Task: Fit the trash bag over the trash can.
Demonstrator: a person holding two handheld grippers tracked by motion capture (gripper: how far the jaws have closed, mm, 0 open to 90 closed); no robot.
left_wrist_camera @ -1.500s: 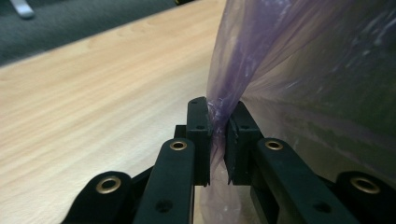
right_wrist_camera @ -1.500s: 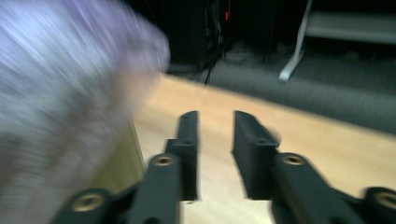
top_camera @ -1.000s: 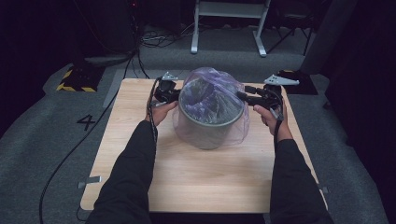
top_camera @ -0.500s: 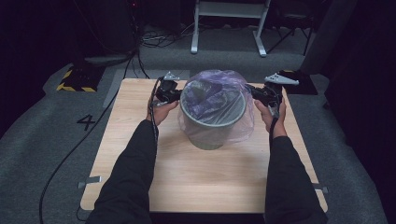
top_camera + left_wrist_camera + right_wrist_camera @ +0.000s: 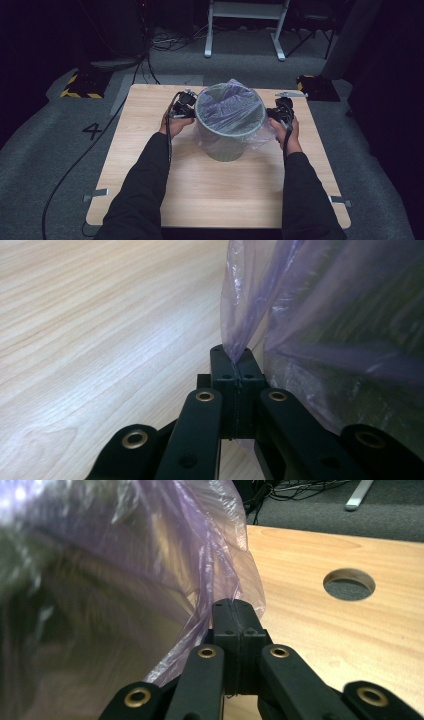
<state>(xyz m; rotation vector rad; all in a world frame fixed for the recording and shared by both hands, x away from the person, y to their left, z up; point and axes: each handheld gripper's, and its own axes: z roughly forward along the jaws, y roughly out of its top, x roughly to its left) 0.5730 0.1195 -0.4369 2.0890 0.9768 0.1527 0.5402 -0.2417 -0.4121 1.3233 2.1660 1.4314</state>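
Observation:
A grey round bin (image 5: 227, 145) stands at the middle of the wooden table (image 5: 210, 190). A thin purple plastic bag (image 5: 230, 102) lines it and folds over its rim. My left gripper (image 5: 186, 107) sits at the bin's left side, shut on the bag's edge. Up close, the film (image 5: 300, 300) runs down into the pinched tips of the left gripper (image 5: 235, 357). My right gripper (image 5: 280, 112) is at the bin's right side, also shut on the bag. There the crumpled film (image 5: 165, 540) trails from the closed tips of the right gripper (image 5: 234, 612).
A round hole (image 5: 349, 584) is cut in the tabletop beyond my right gripper. Off the table lie black-and-yellow blocks (image 5: 80, 85), cables and a metal stand's legs (image 5: 245, 30). A "4" (image 5: 92, 131) is marked on the floor at left.
The bag, ballooned above the bin before, is now drawn down over the rim. Both hands have sunk alongside the bin with the bag's edge pinched.

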